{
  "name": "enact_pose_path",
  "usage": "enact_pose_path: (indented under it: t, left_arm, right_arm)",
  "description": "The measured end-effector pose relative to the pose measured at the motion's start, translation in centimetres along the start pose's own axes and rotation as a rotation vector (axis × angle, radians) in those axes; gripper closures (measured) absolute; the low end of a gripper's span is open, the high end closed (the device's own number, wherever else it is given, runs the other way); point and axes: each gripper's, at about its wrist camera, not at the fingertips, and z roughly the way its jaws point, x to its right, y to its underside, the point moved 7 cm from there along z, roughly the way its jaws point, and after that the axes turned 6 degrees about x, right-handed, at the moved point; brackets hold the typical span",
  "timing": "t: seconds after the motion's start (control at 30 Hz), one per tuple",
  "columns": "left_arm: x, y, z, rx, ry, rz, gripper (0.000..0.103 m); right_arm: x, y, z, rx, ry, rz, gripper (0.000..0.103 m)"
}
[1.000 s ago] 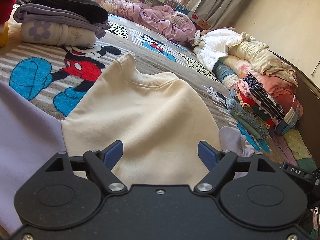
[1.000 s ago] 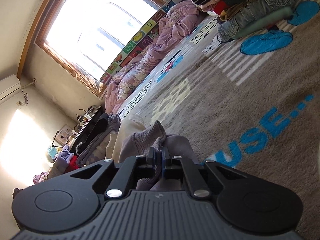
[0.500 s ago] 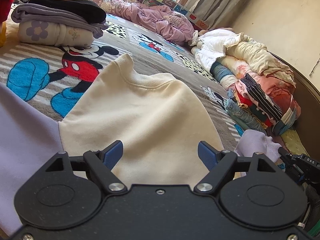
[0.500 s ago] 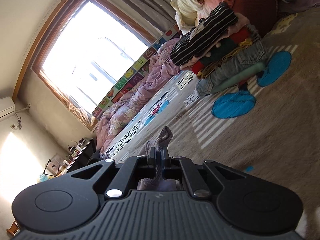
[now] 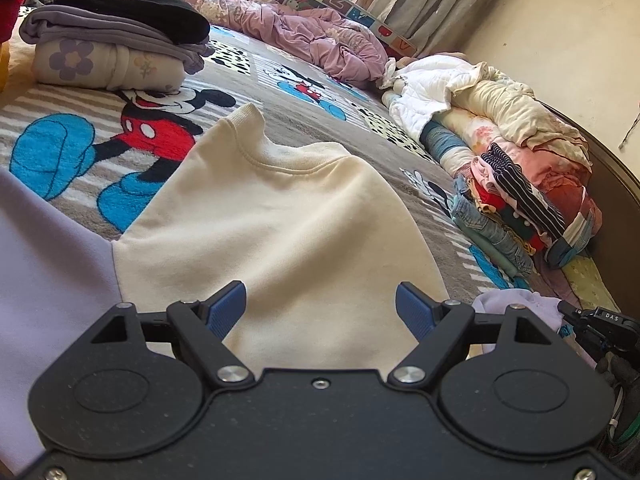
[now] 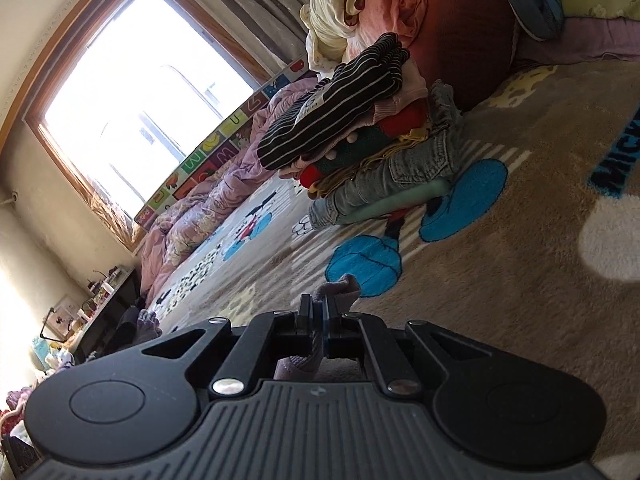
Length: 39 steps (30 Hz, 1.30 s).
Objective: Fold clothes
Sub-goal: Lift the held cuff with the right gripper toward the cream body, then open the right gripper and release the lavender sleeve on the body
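Observation:
A cream sweatshirt with lavender sleeves lies flat on the cartoon rug, neck pointing away. My left gripper hovers low over its near part, open, with only cream cloth below the blue pads. One lavender sleeve spreads at the left. The other sleeve's cuff shows at the lower right, pinched by my right gripper. In the right wrist view my right gripper is shut on that lavender cuff, which bunches past the fingertips.
A folded stack of grey, black and flowered clothes sits at the back left. A pile of folded and loose clothes stands at the right by the wall. A pink quilt lies under the window. The patterned rug stretches ahead.
My right gripper has carried the lavender cuff sideways and outward, away from the sweatshirt's body, and swung toward the clothes pile. The left gripper has stayed put.

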Motion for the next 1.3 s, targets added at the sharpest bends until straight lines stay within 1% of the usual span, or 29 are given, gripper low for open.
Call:
enact_pose_path:
  t: [0.1, 0.3, 0.5, 0.63, 0.67, 0.73, 0.8, 0.87, 0.97, 1.1, 1.17, 1.3]
  left_arm:
    - [-0.1, 0.0, 0.1, -0.001, -0.002, 0.001, 0.021]
    - [-0.1, 0.0, 0.2, -0.007, -0.003, 0.006, 0.021]
    - [0.0, 0.3, 0.5, -0.02, -0.004, 0.014, 0.021]
    - [0.0, 0.5, 0.7, -0.029, -0.005, 0.019, 0.021]
    - [0.0, 0.5, 0.7, -0.029, -0.004, 0.018, 0.021]
    - [-0.1, 0.4, 0.6, -0.028, -0.002, 0.016, 0.021]
    - [-0.1, 0.3, 0.6, -0.024, -0.001, 0.014, 0.021]
    - [-0.1, 0.2, 0.5, -0.02, 0.002, 0.011, 0.021]
    - [0.0, 0.1, 0.4, -0.017, 0.007, 0.009, 0.021]
    - [0.3, 0.1, 0.3, -0.013, 0.012, 0.011, 0.021]
    - [0.2, 0.0, 0.2, -0.012, 0.012, 0.009, 0.021]
    - [0.0, 0.0, 0.2, -0.011, 0.006, 0.003, 0.021]
  right_arm:
    - [0.4, -0.8, 0.5, -0.031, 0.03, -0.067, 0.097]
    - [1.6, -1.7, 2.0, -0.084, 0.09, -0.156, 0.097]
    - [3.4, -1.4, 3.6, -0.125, 0.152, -0.184, 0.097]
    - [4.5, -0.9, 4.7, -0.139, 0.211, -0.177, 0.096]
    - [4.8, -0.9, 4.7, -0.132, 0.226, -0.164, 0.09]
    - [5.4, -1.1, 4.6, -0.108, 0.235, -0.096, 0.09]
    - [6.0, -1.3, 4.1, -0.083, 0.232, -0.016, 0.076]
    - [6.6, -1.2, 3.3, -0.06, 0.225, 0.057, 0.067]
    - [6.9, -0.4, 2.4, -0.059, 0.208, 0.146, 0.066]
    - [6.6, 1.3, 1.6, -0.067, 0.157, 0.276, 0.066]
    - [6.1, 1.9, 1.7, -0.073, 0.148, 0.297, 0.066]
    - [5.2, 2.3, 2.6, -0.079, 0.158, 0.284, 0.066]
